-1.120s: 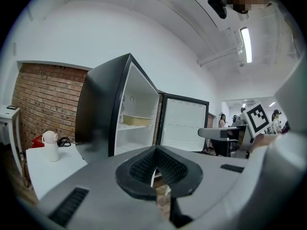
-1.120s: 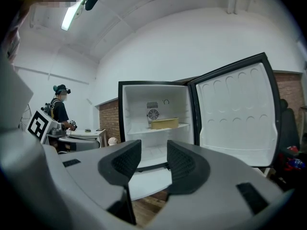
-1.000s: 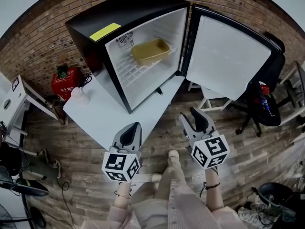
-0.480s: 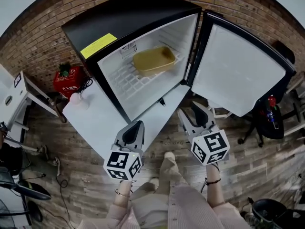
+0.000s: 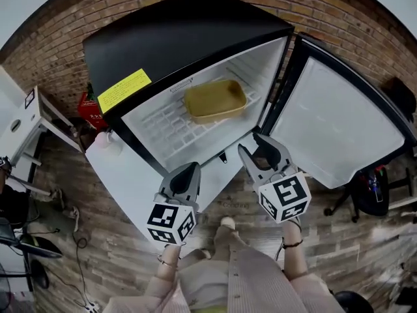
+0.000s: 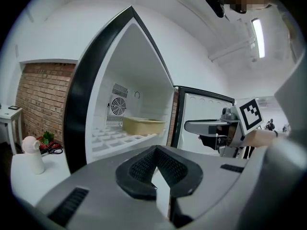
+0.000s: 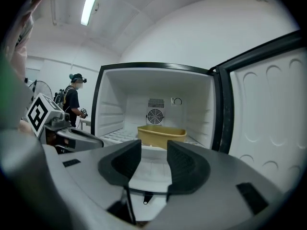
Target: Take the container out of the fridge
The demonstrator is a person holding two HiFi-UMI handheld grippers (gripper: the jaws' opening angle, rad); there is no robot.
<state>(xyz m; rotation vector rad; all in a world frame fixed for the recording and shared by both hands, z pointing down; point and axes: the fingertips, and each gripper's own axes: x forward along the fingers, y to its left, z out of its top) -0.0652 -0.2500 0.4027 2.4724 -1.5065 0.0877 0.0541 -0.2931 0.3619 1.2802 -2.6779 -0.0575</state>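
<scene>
A tan rectangular container [image 5: 215, 100] sits on the white wire shelf inside the open black mini fridge [image 5: 176, 38]; it also shows as the container [image 6: 143, 125] and the container [image 7: 161, 134] in the gripper views. My left gripper [image 5: 186, 173] hovers over the white table in front of the fridge, its jaws shut with nothing between them [image 6: 154, 150]. At the fridge's front lower edge near the door hinge, my right gripper [image 5: 259, 152] is open and empty [image 7: 153, 153]. Both grippers point at the fridge and are well short of the container.
The fridge door [image 5: 339, 122] stands swung open to the right. The fridge rests on a white table [image 5: 130, 175] that also carries a small white bottle [image 5: 107, 142]. A red box [image 5: 88, 106] lies by the brick wall. A person [image 7: 74, 102] stands far left.
The fridge now looks closer and larger. Both grippers have moved forward toward its opening, the right one reaching the front lower edge. The jaws have kept their states.
</scene>
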